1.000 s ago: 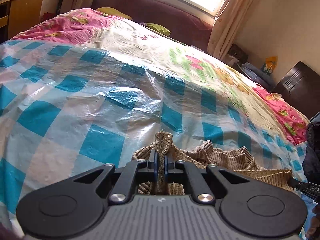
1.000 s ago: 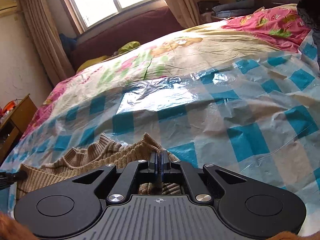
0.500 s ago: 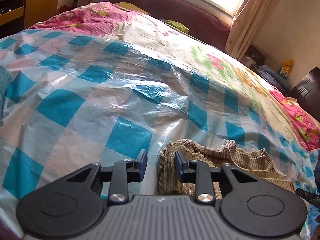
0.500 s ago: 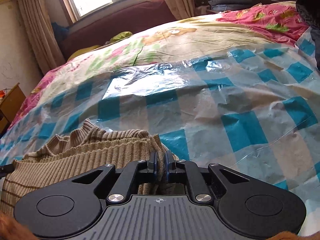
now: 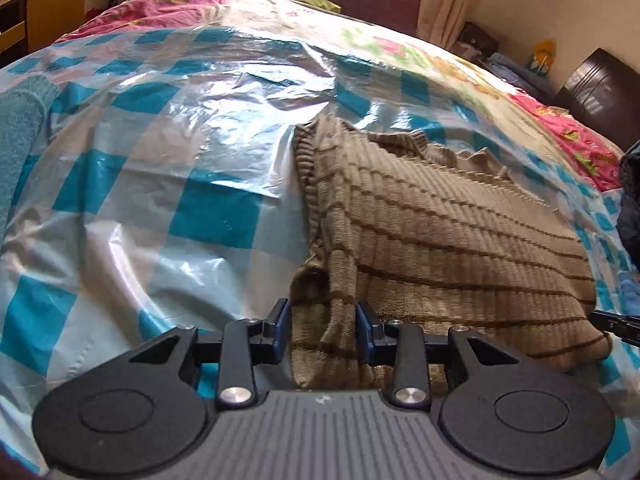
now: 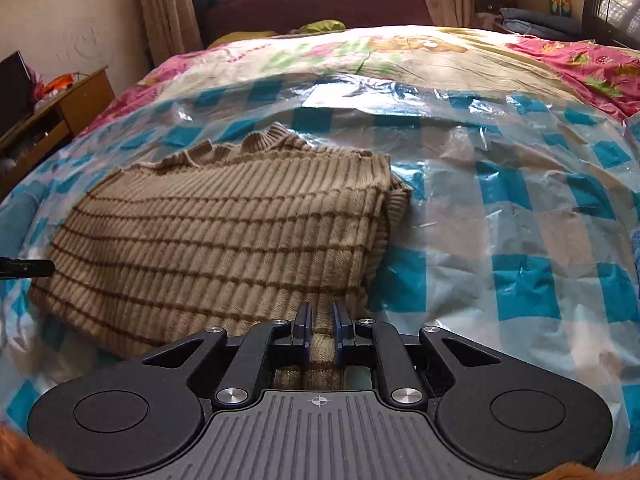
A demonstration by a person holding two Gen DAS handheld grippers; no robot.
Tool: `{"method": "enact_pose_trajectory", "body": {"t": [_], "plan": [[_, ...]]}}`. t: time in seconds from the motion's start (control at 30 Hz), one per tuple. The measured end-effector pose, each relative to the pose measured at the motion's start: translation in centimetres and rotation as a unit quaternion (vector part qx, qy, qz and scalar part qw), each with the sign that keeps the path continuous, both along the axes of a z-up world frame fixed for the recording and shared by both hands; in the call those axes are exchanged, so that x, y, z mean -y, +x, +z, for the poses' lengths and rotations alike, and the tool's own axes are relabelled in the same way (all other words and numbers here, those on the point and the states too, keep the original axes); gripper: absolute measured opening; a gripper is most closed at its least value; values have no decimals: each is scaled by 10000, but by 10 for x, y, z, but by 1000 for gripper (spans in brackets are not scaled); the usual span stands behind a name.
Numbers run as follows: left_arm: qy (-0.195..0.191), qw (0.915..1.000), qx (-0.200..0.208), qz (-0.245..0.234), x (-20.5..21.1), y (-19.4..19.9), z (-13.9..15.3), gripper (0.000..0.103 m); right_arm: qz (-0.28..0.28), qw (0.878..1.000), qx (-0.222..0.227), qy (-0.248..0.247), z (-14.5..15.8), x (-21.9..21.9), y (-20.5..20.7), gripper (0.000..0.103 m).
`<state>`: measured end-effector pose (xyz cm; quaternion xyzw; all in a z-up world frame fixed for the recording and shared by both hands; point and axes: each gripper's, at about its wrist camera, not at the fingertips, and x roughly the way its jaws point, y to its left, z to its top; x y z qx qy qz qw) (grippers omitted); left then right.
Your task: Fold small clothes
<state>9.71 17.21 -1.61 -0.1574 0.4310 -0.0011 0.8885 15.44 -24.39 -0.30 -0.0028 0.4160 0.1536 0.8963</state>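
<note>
Sweater (image 6: 224, 240) folded, lower centre on checked sheet (image 6: 520, 216); left gripper (image 5: 320, 326) jaws apart straddling its near corner, looks released; right gripper (image 6: 320, 326) pinches near edge, probably to tug the fold square; blanket (image 6: 400, 52) beyond, upper frame.

Ahead of the left gripper (image 5: 320, 330), the folded striped sweater (image 5: 440, 232) fills the right side; bare checked plastic sheet (image 5: 160, 160) lies left. Ahead of the right gripper (image 6: 320, 330), sweater (image 6: 220, 232) blocks the left; open sheet (image 6: 500, 220) spreads right.
</note>
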Motion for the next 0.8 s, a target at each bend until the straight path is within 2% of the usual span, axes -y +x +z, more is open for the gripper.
{"method": "enact_pose_trajectory", "body": {"t": [0.03, 0.1, 0.17, 0.23, 0.37, 0.4, 0.5, 0.53, 0.6, 0.63, 0.67, 0.7, 0.8], "plan": [[-147, 9999, -24, 69, -7, 2, -5, 36, -86, 9998, -113, -111, -10, 3, 4, 13], [-366, 9989, -9, 307, -18, 3, -4, 35, -327, 9991, -256, 5, -17, 13, 14, 13], [-87, 9993, 134, 351, -17, 2, 5, 35, -472, 9984, -292, 95, -10, 17, 18, 13], [76, 9992, 160, 358, -17, 3, 7, 36, -441, 9989, -51, -149, 3, 15, 14, 14], [-4, 9984, 163, 543, -18, -2, 2, 37, -576, 9968, 393, -385, 30, 8, 10, 15], [-162, 9981, 168, 573, -20, -5, 2, 37, -586, 9964, 480, -383, 36, 5, 10, 20], [-1051, 9906, 170, 863, -37, -8, -3, 37, -247, 9982, 546, -91, 47, -17, 19, 20], [-1380, 9843, 217, 1084, -45, -11, -5, 37, -94, 9987, 491, 37, 48, -27, 24, 20], [-2000, 9656, 503, 1582, -60, -22, -8, 37, 144, 9987, 372, 310, 44, -54, 39, 20], [-2136, 9589, 628, 1761, -64, -27, -8, 37, 242, 9983, 334, 416, 41, -69, 49, 22], [-2102, 9568, 701, 1884, -64, -31, -7, 37, 305, 9979, 309, 485, 39, -79, 56, 24], [-1927, 9594, 746, 1920, -60, -33, -4, 37, 372, 9974, 236, 579, 35, -96, 67, 28], [-1187, 9742, 878, 1709, -39, -33, 4, 37, 474, 9961, 21, 748, 23, -132, 92, 31]]}}
